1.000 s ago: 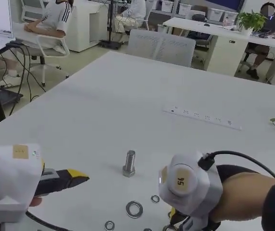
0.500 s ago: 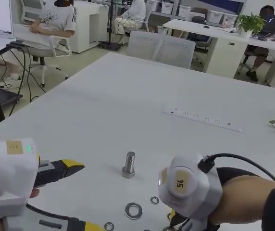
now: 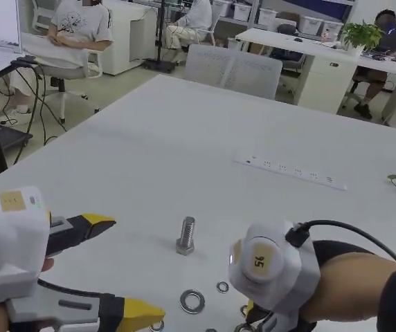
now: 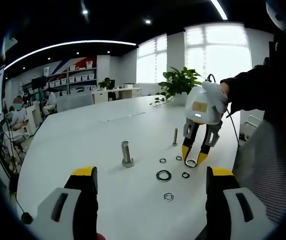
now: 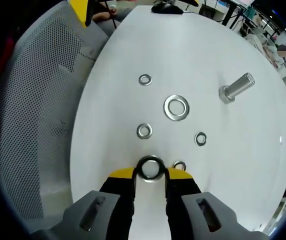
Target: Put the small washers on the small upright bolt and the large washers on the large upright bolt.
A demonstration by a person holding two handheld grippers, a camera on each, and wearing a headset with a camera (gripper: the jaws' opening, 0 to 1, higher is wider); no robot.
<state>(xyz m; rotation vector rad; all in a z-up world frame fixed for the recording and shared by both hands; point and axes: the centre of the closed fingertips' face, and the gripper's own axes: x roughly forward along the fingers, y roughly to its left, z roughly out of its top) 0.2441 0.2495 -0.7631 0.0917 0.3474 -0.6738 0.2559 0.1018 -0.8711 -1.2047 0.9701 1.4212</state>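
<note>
Right tongs (image 5: 150, 173) pinching washer (image 5: 150, 167) by rim, low at table (image 5: 198, 45), near small bolt (image 4: 175, 136). Left tongs (image 4: 150, 172) spread wide, idle. Best now: lift level, judge size, centre hole over matching bolt before release.

56 on a yellow sticker (image 3: 259, 261), atop the right claw (image 5: 150, 171) housing (digits tilted)

The left gripper (image 4: 151, 173) is gaping wide before the large bolt (image 4: 127, 154). Right of that bolt, the right gripper (image 4: 193, 156) is pinching a washer (image 4: 190, 163) beside loose washers (image 4: 163, 175).
</note>
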